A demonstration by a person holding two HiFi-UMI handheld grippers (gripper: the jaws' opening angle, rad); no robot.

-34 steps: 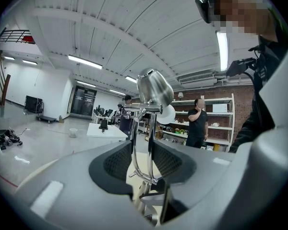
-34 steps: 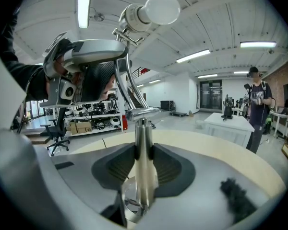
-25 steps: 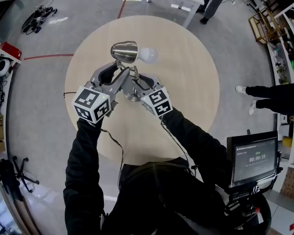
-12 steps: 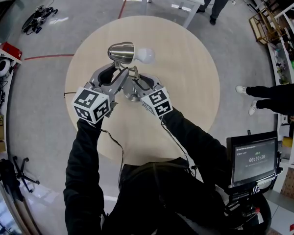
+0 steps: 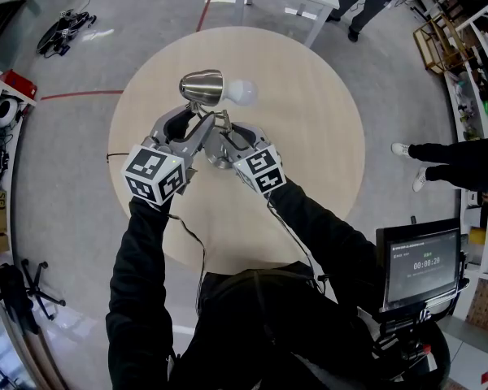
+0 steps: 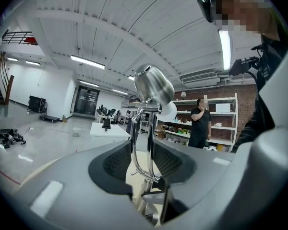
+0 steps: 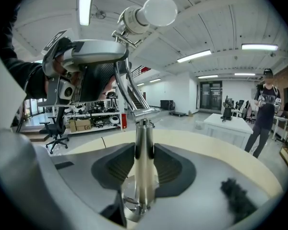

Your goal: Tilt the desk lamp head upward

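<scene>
Standing upper-left of centre on the round wooden table (image 5: 317, 145), the desk lamp (image 5: 203, 86) has bare tabletop open rightward. Its twin-rod arm (image 6: 133, 145) is pinched by the left gripper (image 6: 143, 152), jaws just eased wider. The right gripper (image 7: 144, 162) clamps its post (image 7: 145, 143). Grey floor (image 5: 73, 153) surrounds.

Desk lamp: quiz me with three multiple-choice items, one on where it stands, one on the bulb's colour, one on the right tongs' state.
1. The desk lamp stands on:
A. the floor
B. the round wooden table
C. a shelf
2. Its bulb is:
A. white
B. red
C. blue
3. The right tongs are:
A. wide open and empty
B. shut on the bulb
C. shut on the post
Answers: B, the base sits on the tabletop; A, the globe shows plain white; C, both pads press the chrome post in the right gripper view.
</scene>
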